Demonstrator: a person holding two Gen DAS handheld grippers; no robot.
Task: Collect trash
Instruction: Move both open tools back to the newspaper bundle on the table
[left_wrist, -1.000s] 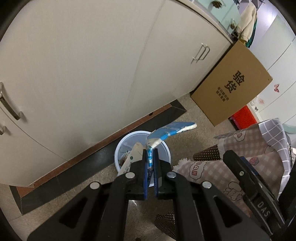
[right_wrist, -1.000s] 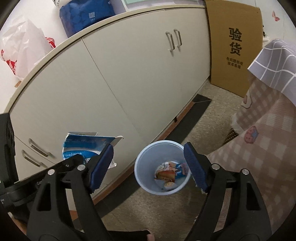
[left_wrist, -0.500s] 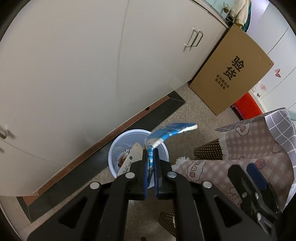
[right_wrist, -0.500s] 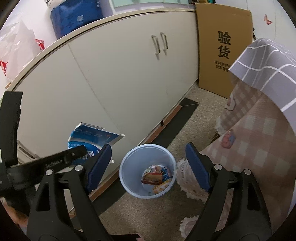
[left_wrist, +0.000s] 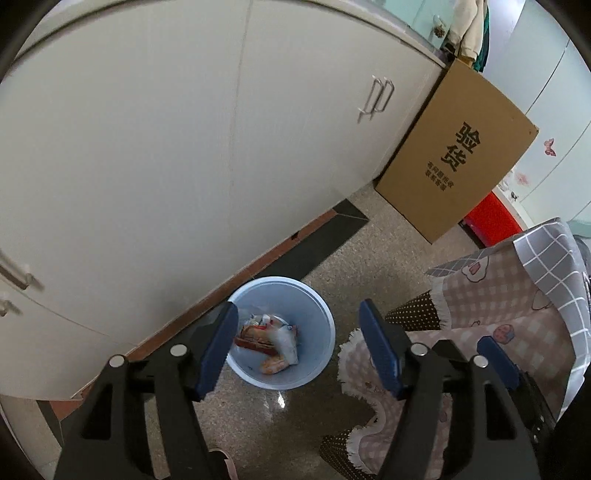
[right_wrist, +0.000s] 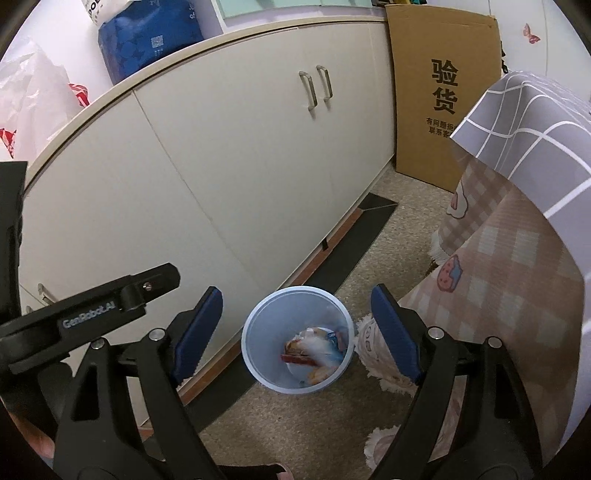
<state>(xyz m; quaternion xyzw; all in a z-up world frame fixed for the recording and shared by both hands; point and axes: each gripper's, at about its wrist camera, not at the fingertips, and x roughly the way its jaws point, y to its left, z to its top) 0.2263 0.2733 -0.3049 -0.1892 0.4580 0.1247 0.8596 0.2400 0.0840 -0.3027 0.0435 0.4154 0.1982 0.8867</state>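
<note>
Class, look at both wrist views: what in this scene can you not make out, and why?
- Wrappers in the pale blue plastic bin: too small to read, both views.
- Bin's left rim: hidden by the left gripper fingers, left view.
- Blue package on the counter: cut off by the top edge, right view.

Speckled floor (left_wrist: 369, 236) as I see it: pale blue trash bin (left_wrist: 317, 369) near the cabinet base; cardboard box (left_wrist: 454, 158) far right; red container (left_wrist: 491, 218) beyond.
</note>
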